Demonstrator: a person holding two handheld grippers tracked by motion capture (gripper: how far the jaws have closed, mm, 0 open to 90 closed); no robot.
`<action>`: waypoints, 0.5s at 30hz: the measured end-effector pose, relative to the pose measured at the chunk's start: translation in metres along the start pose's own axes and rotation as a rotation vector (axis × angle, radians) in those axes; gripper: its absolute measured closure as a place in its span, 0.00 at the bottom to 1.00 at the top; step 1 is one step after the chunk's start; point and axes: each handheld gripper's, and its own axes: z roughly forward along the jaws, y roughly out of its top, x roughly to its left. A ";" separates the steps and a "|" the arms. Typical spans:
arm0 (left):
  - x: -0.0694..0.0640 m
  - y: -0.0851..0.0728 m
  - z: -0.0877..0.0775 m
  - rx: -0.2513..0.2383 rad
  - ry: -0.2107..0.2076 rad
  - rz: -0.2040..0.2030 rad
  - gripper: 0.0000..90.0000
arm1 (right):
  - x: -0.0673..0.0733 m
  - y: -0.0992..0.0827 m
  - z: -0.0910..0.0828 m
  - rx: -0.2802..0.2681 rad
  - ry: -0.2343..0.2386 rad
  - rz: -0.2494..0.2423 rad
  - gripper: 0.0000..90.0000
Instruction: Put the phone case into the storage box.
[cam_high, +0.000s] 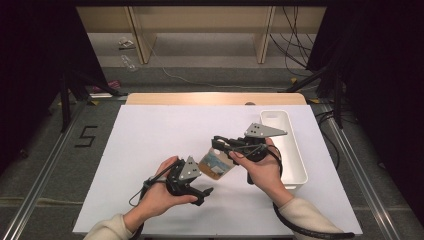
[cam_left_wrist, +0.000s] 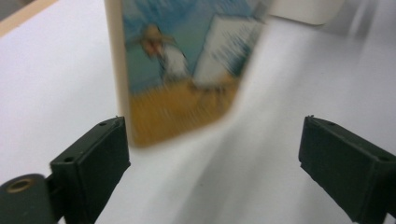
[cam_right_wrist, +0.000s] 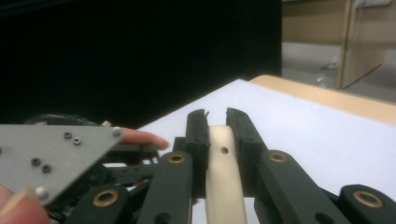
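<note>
R tool (cam_right_wrist: 216, 114) is clamped on the cream edge of a flat picture card (cam_high: 216, 164), held just above the tabletop (cam_high: 150, 150) w/ pickup done. L tool (cam_high: 202, 192) jaws apart, empty, near the card. Left, prob.: placing it, maybe in the white bin (cam_high: 295, 160).

Cream-edged card (cam_left_wrist: 182, 70) carries a printed picture, blue sky over ochre ground; black tongs (cam_right_wrist: 216, 122) on both sides, white worktop (cam_high: 150, 145), white tray (cam_high: 295, 170), grey plates on top.
</note>
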 end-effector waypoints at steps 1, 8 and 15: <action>0.001 0.000 0.000 -0.001 0.004 -0.001 0.07 | -0.001 0.002 -0.002 -0.010 0.003 0.008 0.89; 0.010 -0.002 -0.004 -0.031 0.009 -0.049 0.09 | -0.004 0.008 -0.006 0.014 0.010 -0.040 0.89; 0.015 -0.004 -0.006 -0.049 0.004 -0.068 0.13 | -0.004 0.016 -0.007 0.108 0.065 -0.165 0.89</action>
